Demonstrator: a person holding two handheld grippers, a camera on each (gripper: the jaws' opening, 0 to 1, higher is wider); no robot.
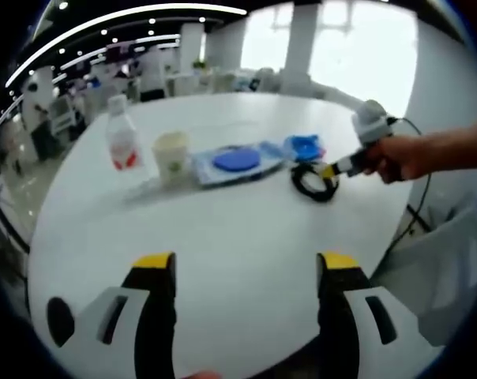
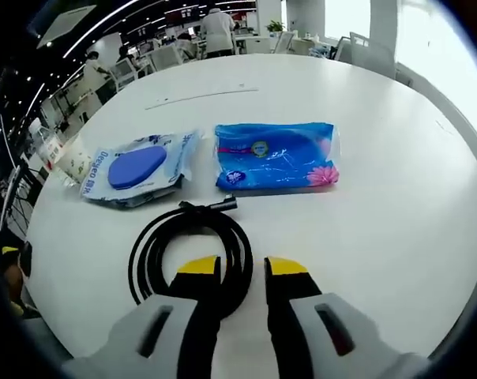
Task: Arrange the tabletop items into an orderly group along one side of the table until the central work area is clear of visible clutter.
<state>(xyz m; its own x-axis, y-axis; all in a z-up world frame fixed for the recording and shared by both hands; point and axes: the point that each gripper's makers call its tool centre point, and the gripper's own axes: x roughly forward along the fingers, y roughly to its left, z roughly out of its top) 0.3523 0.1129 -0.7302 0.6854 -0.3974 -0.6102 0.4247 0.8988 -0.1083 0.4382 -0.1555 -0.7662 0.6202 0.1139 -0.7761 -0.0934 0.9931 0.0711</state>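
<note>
- I am holding my left gripper [image 1: 246,272] low over bare tabletop [image 1: 246,213], its fingers spread wide and gripping nothing.
- My right gripper [image 2: 242,272] is reaching the coiled black cable [image 2: 189,251]; its fingers are narrowly apart, straddling the coil's near edge, not yet clamped.
- Just beyond are lying the wet-wipes pack [image 2: 137,167] and blue tissue pack [image 2: 275,155].
- The water bottle [image 1: 122,142] and paper cup [image 1: 170,155] are standing beside them.
- I judge the grouping as barely begun: the items are sitting mid-table.
</note>
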